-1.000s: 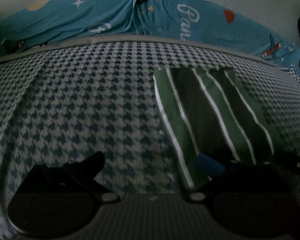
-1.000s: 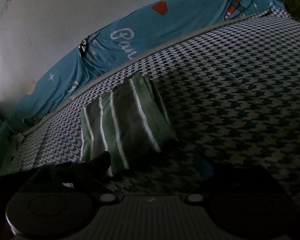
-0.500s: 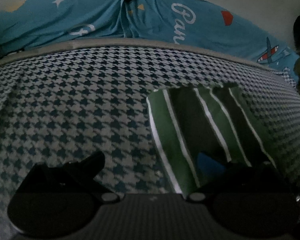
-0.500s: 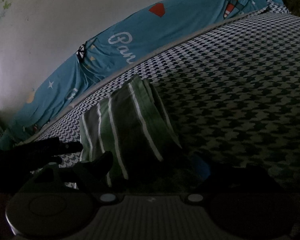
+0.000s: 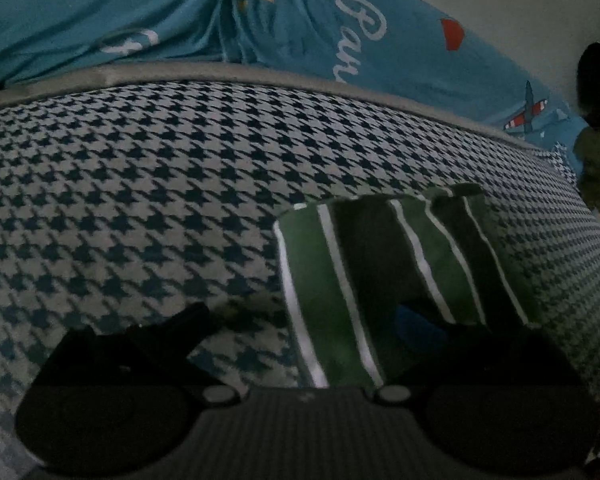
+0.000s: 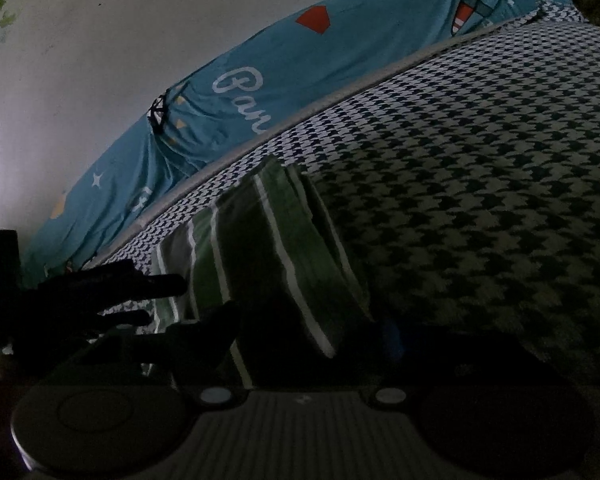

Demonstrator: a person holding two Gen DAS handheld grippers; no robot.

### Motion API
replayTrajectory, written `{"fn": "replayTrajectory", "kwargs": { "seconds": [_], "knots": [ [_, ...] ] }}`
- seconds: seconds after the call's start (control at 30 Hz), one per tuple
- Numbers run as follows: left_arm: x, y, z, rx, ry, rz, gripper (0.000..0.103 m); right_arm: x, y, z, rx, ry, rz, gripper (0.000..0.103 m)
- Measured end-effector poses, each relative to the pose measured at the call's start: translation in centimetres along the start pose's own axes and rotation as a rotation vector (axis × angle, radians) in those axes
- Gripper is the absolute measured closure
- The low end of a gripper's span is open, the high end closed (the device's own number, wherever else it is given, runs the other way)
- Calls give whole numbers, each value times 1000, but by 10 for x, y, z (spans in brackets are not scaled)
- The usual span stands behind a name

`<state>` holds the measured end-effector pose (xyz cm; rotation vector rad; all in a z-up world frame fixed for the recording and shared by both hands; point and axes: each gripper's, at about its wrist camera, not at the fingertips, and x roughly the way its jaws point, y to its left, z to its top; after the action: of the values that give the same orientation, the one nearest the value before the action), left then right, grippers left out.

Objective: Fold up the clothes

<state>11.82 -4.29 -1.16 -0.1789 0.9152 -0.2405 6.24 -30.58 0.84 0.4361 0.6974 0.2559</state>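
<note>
Lying folded, striped garment (image 5: pixel 383 264), stripes running away.

My right gripper (image 6: pixel 311 324) is closing over the folded green striped cloth (image 6: pixel 268 256) on the houndstooth bed (image 6: pixel 479 184); left gripper (image 6: pixel 148 300) alongside.

We are looking across a bed whose houndstooth cover (image 5: pixel 148 200) is spreading out in dark blue and white, edged by a grey piping band (image 5: pixel 228 74). Behind it a turquoise sheet (image 6: pixel 284 80) printed with stars, a plane and white script is hanging along a pale bare wall (image 6: pixel 100 48). The light is staying dim, brightening faintly at the wall's left.
</note>
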Motion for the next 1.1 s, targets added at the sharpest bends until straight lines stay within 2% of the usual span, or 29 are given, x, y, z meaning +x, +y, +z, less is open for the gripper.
{"fn": "replayTrajectory", "kwargs": {
  "seconds": [0.33, 0.47, 0.5, 0.7, 0.8, 0.87, 1.0, 1.1],
  "knots": [
    [18, -7, 10, 46, -21, -51, 1, 13, 4, 13, -6, -14, -11, 57],
    [18, -15, 8, 64, -31, -86, 16, 12, 7, 13, -32, -13, -10, 68],
    [17, -18, 7, 67, -35, -90, 22, 12, 8, 14, -34, -12, -4, 70],
    [8, -27, 4, 87, -53, -106, 48, 7, 11, 15, -48, -18, 14, 72],
    [6, -29, 2, 97, -58, -106, 49, 6, 10, 15, -36, -15, 7, 72],
    [7, -26, 2, 91, -57, -104, 48, 5, 9, 15, -31, -16, 5, 67],
    [12, -22, 2, 62, -51, -99, 37, 3, 5, 15, -23, -10, 2, 65],
    [15, -22, 2, 59, -56, -100, 33, 5, 4, 16, -16, -4, 6, 63]
  ]
}}
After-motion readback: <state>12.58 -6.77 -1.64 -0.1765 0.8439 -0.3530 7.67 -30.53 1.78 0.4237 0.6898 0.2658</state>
